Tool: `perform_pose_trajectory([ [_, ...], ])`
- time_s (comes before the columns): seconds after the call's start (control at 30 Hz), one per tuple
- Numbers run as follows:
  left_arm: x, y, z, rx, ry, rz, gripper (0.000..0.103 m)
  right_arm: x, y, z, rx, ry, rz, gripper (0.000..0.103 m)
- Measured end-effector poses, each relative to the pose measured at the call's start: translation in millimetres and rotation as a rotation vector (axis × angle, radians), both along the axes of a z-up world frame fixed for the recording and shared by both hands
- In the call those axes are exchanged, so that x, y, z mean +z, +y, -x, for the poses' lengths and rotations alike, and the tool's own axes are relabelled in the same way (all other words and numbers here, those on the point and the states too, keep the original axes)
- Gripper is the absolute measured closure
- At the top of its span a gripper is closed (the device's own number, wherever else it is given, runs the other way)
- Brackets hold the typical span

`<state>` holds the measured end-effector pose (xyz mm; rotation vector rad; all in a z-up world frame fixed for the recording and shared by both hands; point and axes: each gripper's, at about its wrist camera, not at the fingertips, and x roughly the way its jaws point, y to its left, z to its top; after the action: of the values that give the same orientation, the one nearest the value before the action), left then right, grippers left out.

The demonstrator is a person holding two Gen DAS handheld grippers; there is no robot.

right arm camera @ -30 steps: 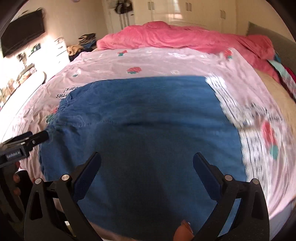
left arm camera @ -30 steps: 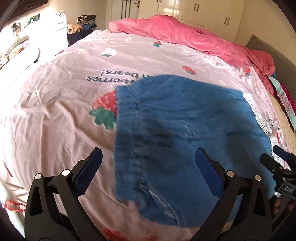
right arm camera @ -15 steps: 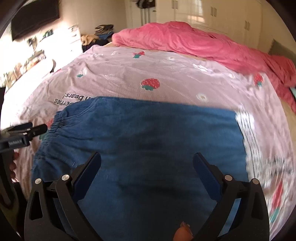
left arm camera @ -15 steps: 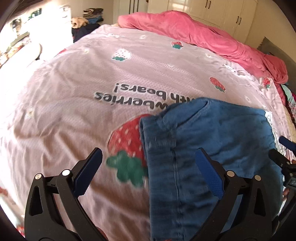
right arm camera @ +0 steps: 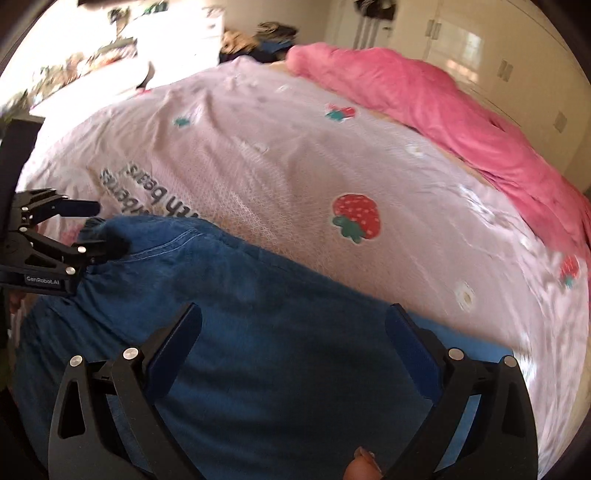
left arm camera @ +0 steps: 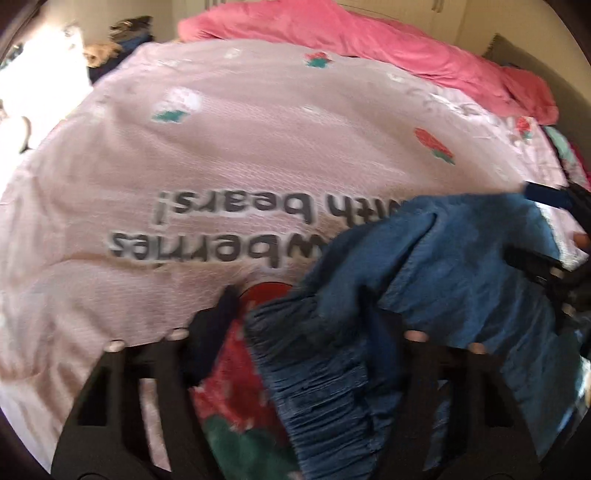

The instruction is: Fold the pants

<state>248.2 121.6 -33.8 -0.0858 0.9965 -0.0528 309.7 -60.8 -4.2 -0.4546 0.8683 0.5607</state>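
Blue denim pants (right arm camera: 229, 273) lie flat on the pink strawberry bedsheet (right arm camera: 295, 177), with the elastic waistband at the left. My left gripper (left arm camera: 306, 314) is at the waistband corner. Its jaws are closing with the gathered band (left arm camera: 325, 369) between them, and a gap still shows beside the left finger (left arm camera: 218, 332). The right wrist view shows the left gripper (right arm camera: 101, 227) straddling that corner. My right gripper (right arm camera: 295, 332) hangs open just above the middle of the pants, with nothing gripped. One of its fingers (left arm camera: 543, 195) shows at the right edge of the left wrist view.
A pink quilt (right arm camera: 424, 99) is heaped along the far side of the bed. Piled clothes (right arm camera: 266, 33) and wardrobe doors (right arm camera: 461, 40) stand beyond it. A bright desk (right arm camera: 92, 85) lies off the left side. A person's fingertip (right arm camera: 362, 465) shows under the right gripper.
Both grippers have slid left along the pants toward the waistband. The left jaws have narrowed around the band, and the fabric there has bunched up. The right gripper stays open.
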Motion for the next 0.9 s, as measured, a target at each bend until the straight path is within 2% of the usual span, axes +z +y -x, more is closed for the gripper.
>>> perform_pose_trajectory([
  [0.1, 0.3, 0.9, 1.7, -0.015, -0.022, 0.007, 0.067, -9.6, 8.2, -12.1, 0.031, 0.021, 0.019, 0.004],
  [0.17, 3.3, 4.5, 5.8, -0.011, -0.040, 0.047, 0.071, -15.1, 14.7, -20.7, 0.043, 0.017, 0.058, 0.005],
  [0.2, 6.8, 5.4, 9.1, -0.013, -0.054, 0.058, 0.073, -16.7, 16.0, -23.0, 0.042, 0.008, 0.080, 0.009],
  [0.23, 10.0, 5.2, 11.4, -0.015, -0.067, 0.061, 0.073, -17.8, 19.9, -25.9, 0.049, -0.010, 0.106, 0.015],
  [0.27, 15.6, 3.8, 15.6, -0.020, -0.091, 0.063, 0.074, -18.2, 23.2, -28.1, 0.062, -0.016, 0.114, 0.027],
  [0.37, 29.6, -4.6, 25.0, -0.043, -0.149, 0.066, 0.074, -22.8, 33.3, -28.3, 0.124, -0.010, 0.140, 0.038],
  [0.4, 32.7, -8.3, 28.4, -0.055, -0.161, 0.061, 0.074, -24.3, 35.8, -26.5, 0.146, 0.001, 0.140, 0.050],
  [0.43, 34.8, -12.5, 32.1, -0.062, -0.171, 0.044, 0.075, -24.5, 37.1, -24.4, 0.173, 0.029, 0.119, 0.073],
  [0.47, 36.0, -15.3, 33.9, -0.067, -0.177, 0.032, 0.075, -23.9, 38.1, -22.3, 0.192, 0.050, 0.094, 0.084],
  [0.5, 37.0, -17.7, 37.1, -0.071, -0.184, 0.017, 0.075, -21.6, 38.6, -16.1, 0.207, 0.043, 0.071, 0.091],
  [0.57, 40.5, -18.8, 45.1, -0.069, -0.203, 0.004, 0.075, -18.9, 37.2, -5.6, 0.217, 0.015, 0.066, 0.094],
  [0.67, 49.8, -18.0, 56.2, -0.075, -0.230, 0.034, 0.075, -8.6, 22.2, 8.8, 0.202, -0.001, -0.004, 0.096],
  [0.8, 56.9, -19.5, 67.4, -0.081, -0.246, 0.035, 0.075, 13.4, 5.7, 33.3, 0.185, -0.037, -0.061, 0.098],
  [0.9, 63.6, -17.1, 76.8, -0.080, -0.258, 0.067, 0.075, 33.9, -12.5, 60.0, 0.158, -0.066, -0.123, 0.098],
])
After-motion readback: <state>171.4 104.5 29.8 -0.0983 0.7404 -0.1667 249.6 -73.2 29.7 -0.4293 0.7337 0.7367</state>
